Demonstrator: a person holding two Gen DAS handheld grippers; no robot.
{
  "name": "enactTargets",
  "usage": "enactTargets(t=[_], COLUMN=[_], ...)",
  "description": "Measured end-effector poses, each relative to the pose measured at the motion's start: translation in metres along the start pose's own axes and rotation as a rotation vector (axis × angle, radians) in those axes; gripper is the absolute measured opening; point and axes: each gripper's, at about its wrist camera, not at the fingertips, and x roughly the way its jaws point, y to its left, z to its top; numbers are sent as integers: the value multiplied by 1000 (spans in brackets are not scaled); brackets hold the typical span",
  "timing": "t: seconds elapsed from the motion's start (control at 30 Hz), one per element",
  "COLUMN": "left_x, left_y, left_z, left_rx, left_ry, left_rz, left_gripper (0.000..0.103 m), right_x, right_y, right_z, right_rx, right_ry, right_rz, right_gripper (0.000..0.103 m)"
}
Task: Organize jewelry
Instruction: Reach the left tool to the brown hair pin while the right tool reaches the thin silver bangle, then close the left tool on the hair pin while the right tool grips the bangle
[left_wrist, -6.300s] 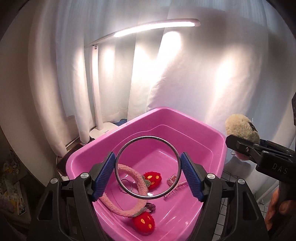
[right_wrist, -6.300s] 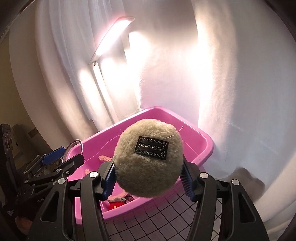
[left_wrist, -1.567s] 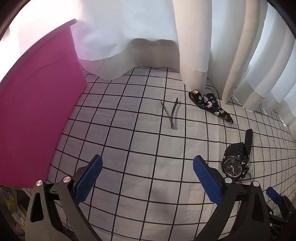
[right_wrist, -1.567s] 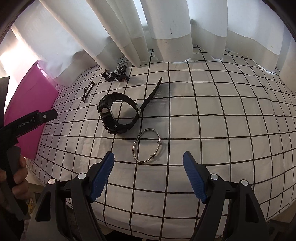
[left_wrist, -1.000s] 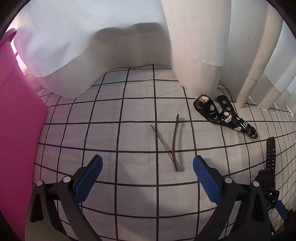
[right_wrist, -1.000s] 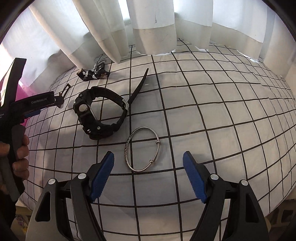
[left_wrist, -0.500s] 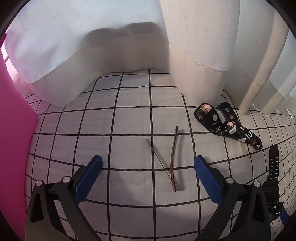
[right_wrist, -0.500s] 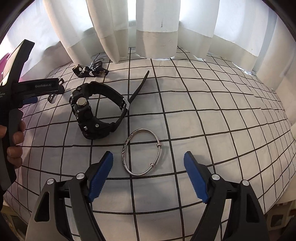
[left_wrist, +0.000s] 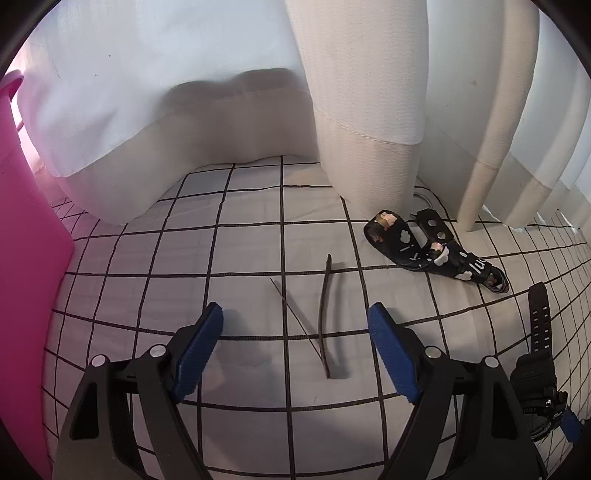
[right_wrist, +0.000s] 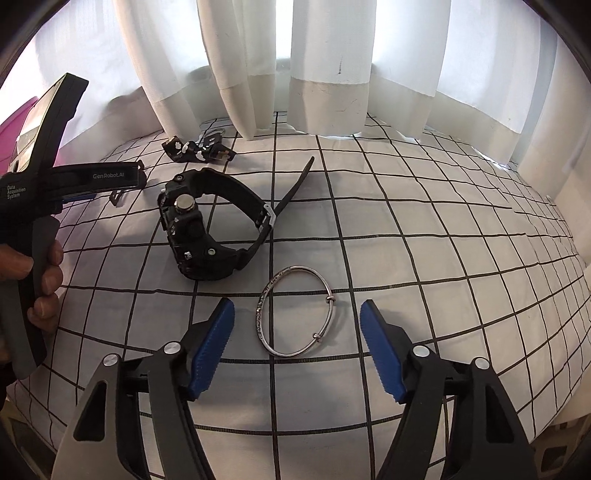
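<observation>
My left gripper (left_wrist: 295, 339) is open and empty, low over a thin dark hair clip (left_wrist: 322, 314) that lies between its blue pads on the checked cloth. My right gripper (right_wrist: 297, 339) is open and empty, with a silver bangle (right_wrist: 295, 312) lying flat between its pads. A black wristwatch (right_wrist: 207, 229) lies just beyond the bangle; its strap shows at the right edge of the left wrist view (left_wrist: 539, 325). A black patterned strap (left_wrist: 428, 254) lies by the curtain, also in the right wrist view (right_wrist: 195, 147). The pink bin (left_wrist: 26, 280) stands at the left.
White curtains (right_wrist: 325, 66) hang along the back of the checked cloth (right_wrist: 424, 229). The left gripper's handle and a hand (right_wrist: 40, 236) fill the left of the right wrist view. The cloth's edge drops off at the right and front.
Both grippers dropped the ring and the fluffy ball at the bin, swung to the cloth and have come lower and closer, the left over the hair clip, the right over the bangle.
</observation>
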Motion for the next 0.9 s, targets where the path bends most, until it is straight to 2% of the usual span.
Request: enactTargets(t=[0.03,0.13,0.2,0.23,0.47,0.9], left_x=[-3,-7,-10,-10,-18,-54], left_y=[-5,-14,-17,-18,-2,8], left_z=[-2,-6,-7,-8,-4,-8], left_rx=[7,20,26,25,-17,12], left_ry=[-6,-17,-23,-21,-5,-27], left_rz=[-5,-20,-31,-38,-78,-113], left_gripper=[69,53,17,14,11,11], right_x=[-1,-2,-2,-3,-7,-25], right_y=[3,7,7,6,3,-11], right_z=[-1,-1,-1,-1,-5,-7], right_rx=[-8,-19,-18,-14,-1,-1], right_ry=[-6,-15,-16,-16,-18,-32], right_rz=[5,15,20,26,51,38], right_gripper=[52,43,41,40,40,40])
